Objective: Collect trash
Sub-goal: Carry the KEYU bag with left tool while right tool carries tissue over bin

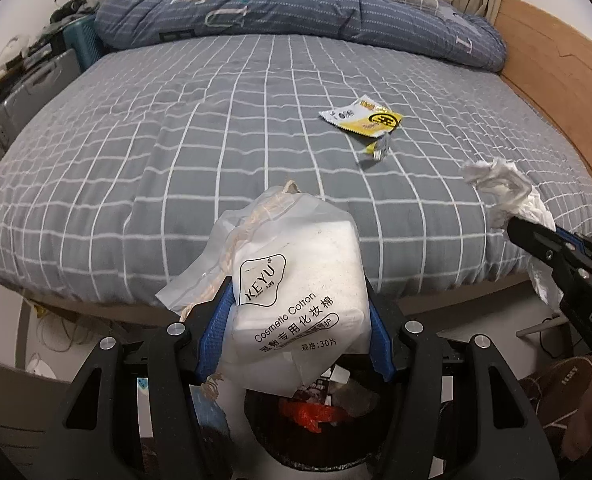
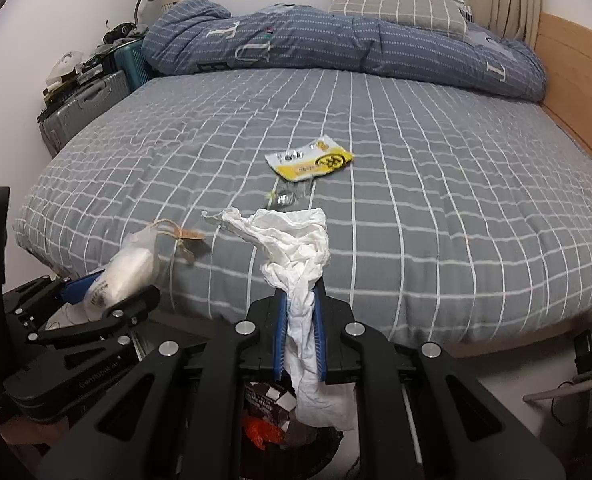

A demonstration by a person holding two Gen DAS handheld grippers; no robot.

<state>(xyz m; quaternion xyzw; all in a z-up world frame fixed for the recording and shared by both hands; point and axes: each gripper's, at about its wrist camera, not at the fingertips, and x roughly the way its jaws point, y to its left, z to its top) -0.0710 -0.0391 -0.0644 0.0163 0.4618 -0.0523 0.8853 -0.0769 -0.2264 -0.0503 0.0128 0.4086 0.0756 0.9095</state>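
In the left wrist view, we see the left claw (image 1: 296,300) clamped on a cosmetic cotton pack (image 1: 296,292) above the trash bin (image 1: 320,420) beside the bed (image 1: 256,128). In the right wrist view, the right claw (image 2: 301,300) is clamped on a crumpled tissue (image 2: 296,248) above that bin; a yellow wrapper (image 2: 310,160) lies on the bed.

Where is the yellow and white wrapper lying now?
The yellow and white wrapper lies flat on the bed, near its middle, beyond the crumpled tissue in the right gripper.
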